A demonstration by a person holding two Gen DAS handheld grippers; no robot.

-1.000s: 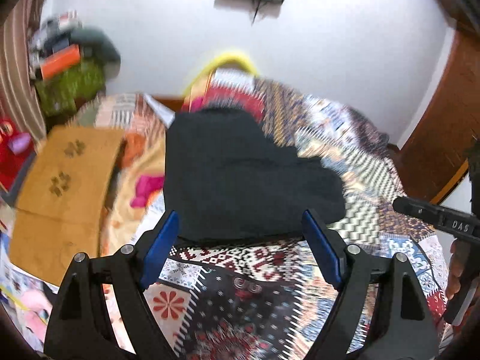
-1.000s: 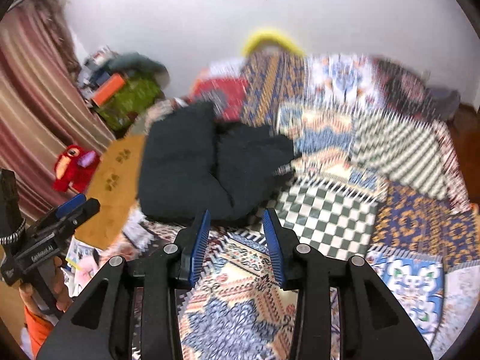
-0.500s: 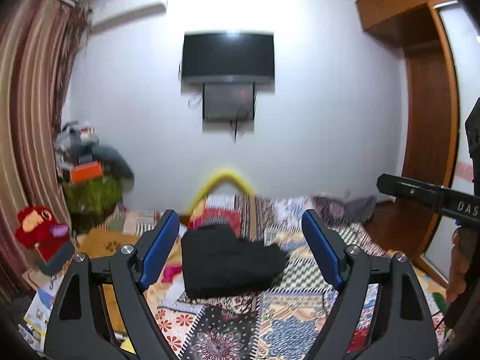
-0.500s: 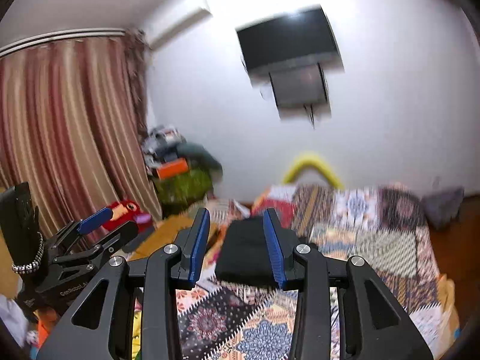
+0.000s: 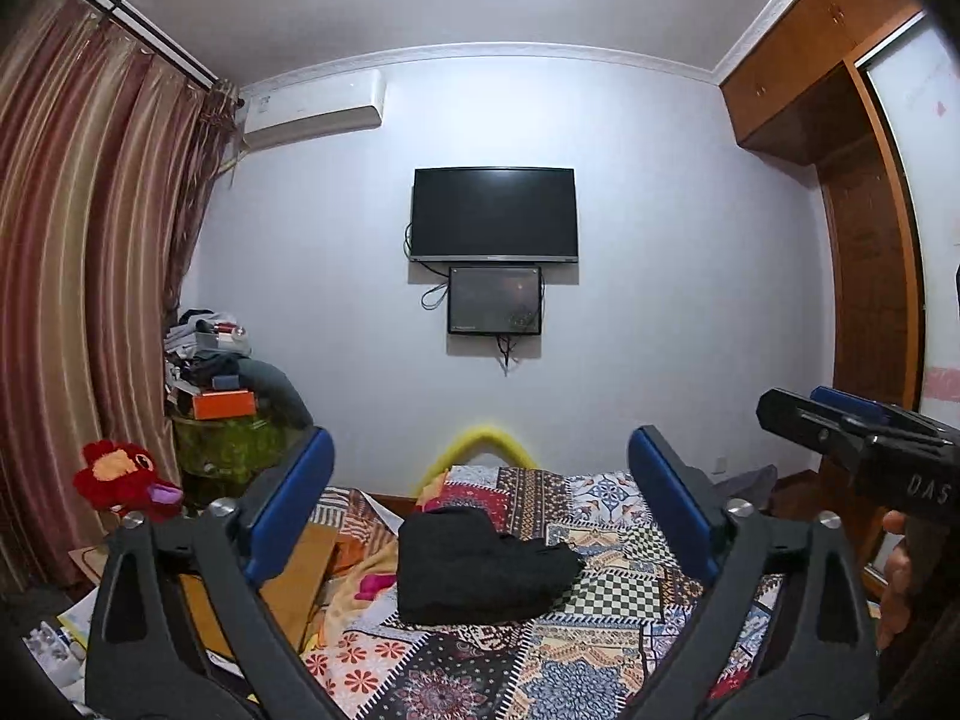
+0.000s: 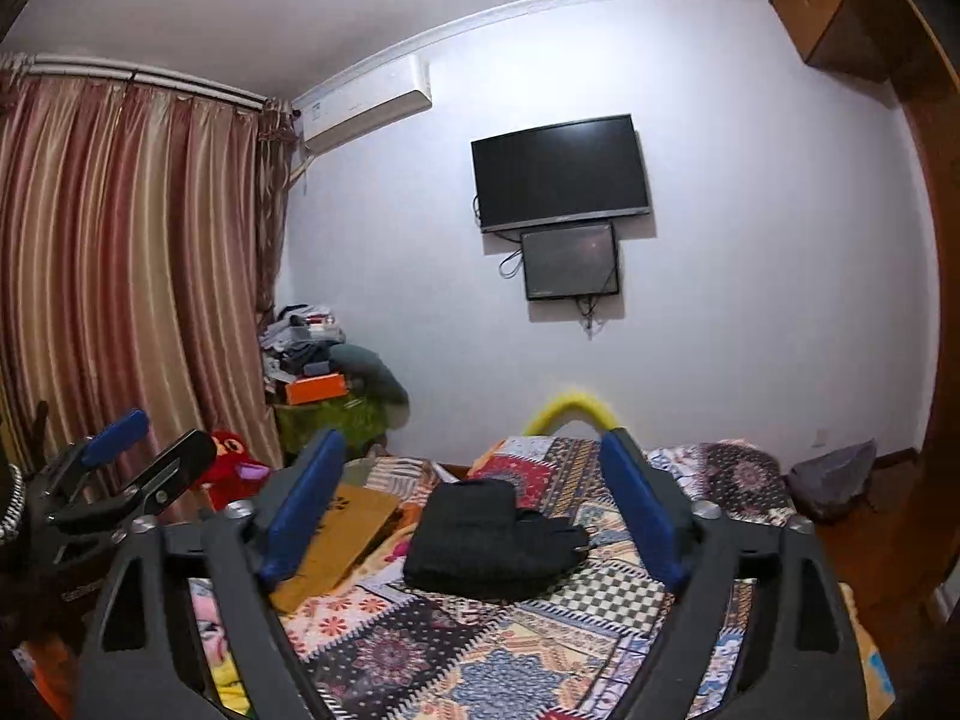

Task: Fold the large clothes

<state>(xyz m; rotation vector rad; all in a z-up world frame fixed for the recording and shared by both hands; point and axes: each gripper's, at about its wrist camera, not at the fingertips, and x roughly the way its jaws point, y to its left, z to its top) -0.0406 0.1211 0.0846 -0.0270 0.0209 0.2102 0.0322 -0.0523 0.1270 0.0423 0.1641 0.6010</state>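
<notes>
A black garment (image 5: 480,570) lies folded in a thick bundle on the patchwork bedspread (image 5: 540,660), toward the bed's left side; it also shows in the right wrist view (image 6: 489,540). My left gripper (image 5: 480,504) is open and empty, held high and well back from the garment. My right gripper (image 6: 474,498) is open and empty too, raised and back from the bed. The right gripper shows at the right edge of the left wrist view (image 5: 852,432). The left gripper shows at the left edge of the right wrist view (image 6: 132,456).
A brown cardboard sheet (image 6: 342,534) and a red plush toy (image 5: 123,480) lie left of the bed. A cluttered green stand (image 5: 234,426) is by the curtain. A TV (image 5: 495,213) hangs on the far wall. A wooden wardrobe (image 5: 864,300) stands right.
Both grippers have lifted up and pulled back from the bed, so the garment looks small and far. My right gripper has opened wider. The garment has not moved.
</notes>
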